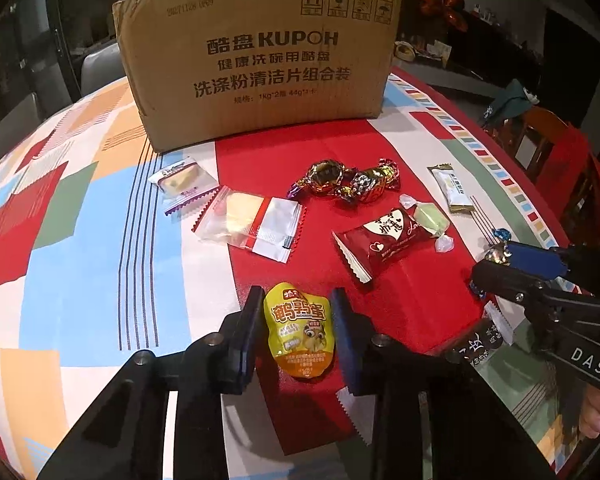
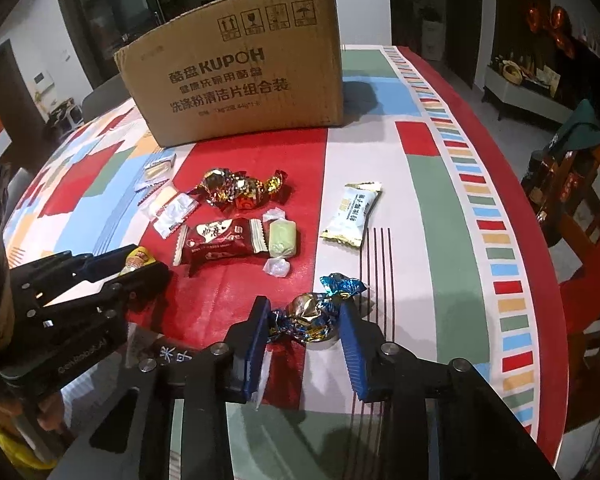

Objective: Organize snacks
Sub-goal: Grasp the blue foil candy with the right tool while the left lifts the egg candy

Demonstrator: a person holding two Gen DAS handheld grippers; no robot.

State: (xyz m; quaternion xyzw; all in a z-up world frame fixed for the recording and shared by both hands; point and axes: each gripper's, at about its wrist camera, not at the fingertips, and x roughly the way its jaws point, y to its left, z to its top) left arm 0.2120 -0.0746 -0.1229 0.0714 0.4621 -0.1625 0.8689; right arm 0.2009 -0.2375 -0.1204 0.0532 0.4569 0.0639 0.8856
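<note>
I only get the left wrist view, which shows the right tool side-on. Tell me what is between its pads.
Observer: The blue foil candy sits between the right tool's pads, and both pads touch its wrapper.
Operator: Describe its far end.
Observer: One blue twisted end sticks out free beyond the fingertips.
Operator: Check behind my left tool.
Observer: A hand grips the left tool's handle.

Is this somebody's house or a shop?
Most likely a house, in the dining room. Snacks lie on a table with a bright patterned cloth, a wooden chair stands beside it, and a sideboard holds ornaments against the far wall.
</note>
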